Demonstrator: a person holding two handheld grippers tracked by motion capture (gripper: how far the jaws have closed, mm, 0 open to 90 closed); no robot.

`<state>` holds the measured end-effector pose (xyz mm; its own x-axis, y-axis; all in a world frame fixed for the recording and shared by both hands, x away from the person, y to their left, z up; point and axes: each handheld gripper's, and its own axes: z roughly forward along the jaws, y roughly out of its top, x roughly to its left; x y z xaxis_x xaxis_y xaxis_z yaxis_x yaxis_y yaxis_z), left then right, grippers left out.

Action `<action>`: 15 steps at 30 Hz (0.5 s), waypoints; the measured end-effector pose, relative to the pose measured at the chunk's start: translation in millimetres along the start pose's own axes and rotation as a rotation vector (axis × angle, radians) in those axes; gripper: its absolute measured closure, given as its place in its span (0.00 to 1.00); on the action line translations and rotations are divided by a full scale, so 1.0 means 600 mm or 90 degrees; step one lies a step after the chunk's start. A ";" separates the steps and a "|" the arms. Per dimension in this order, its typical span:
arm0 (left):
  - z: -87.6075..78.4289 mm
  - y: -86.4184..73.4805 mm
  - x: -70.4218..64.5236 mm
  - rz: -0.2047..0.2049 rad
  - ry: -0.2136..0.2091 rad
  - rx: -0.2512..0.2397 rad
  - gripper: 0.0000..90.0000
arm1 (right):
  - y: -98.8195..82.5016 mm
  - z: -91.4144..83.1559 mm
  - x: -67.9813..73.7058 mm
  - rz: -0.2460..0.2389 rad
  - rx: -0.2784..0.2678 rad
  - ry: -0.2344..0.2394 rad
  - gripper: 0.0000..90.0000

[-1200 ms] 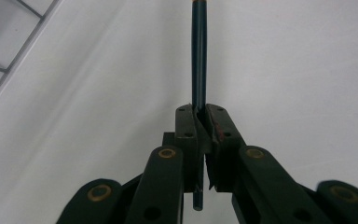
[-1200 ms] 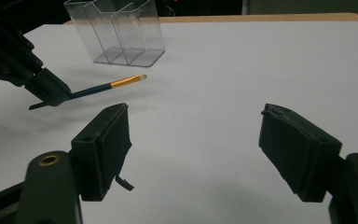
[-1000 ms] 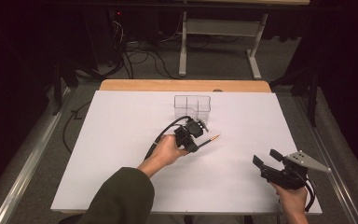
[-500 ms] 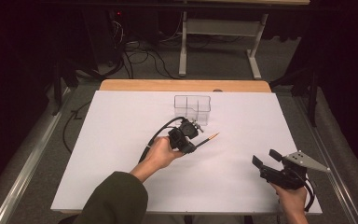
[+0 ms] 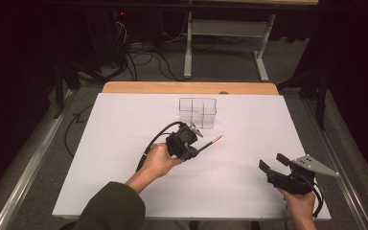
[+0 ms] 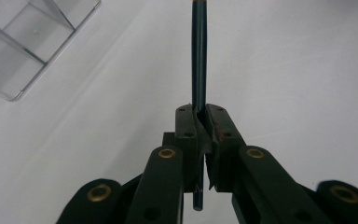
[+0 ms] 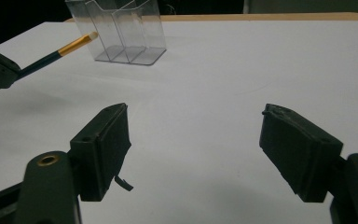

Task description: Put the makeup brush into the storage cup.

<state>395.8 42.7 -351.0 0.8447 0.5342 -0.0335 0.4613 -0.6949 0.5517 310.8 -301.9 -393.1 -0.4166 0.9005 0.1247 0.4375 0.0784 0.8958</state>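
A slim paintbrush (image 5: 210, 143) — dark teal handle, brass-coloured ferrule, pale tip — is pinched by its handle in the left claw (image 5: 191, 152), lifted clear of the white worktop (image 5: 124, 143) with its tip angled ahead of the jaws. The pickup looks done; the drop is not. Just beyond that claw stands a clear plastic organiser (image 5: 198, 112), hard-walled, split into compartments and seemingly empty — probably the brush's destination. Well off to that claw's right, the right claw (image 5: 272, 163) hovers low with its black padded jaws spread wide, holding nothing.
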 end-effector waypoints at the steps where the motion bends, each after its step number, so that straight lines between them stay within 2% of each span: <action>1: -0.003 -0.002 0.000 0.000 0.000 -0.004 0.93 | 0.000 0.000 0.000 0.000 0.000 0.000 0.29; 15: -0.034 -0.034 -0.009 -0.013 -0.002 -0.061 0.93 | -0.001 0.001 0.001 -0.009 -0.004 0.009 0.30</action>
<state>376.5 64.0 -345.3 0.8365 0.5459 -0.0478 0.4503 -0.6352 0.6275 311.0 -301.1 -393.7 -0.4338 0.8933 0.1177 0.4271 0.0888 0.8998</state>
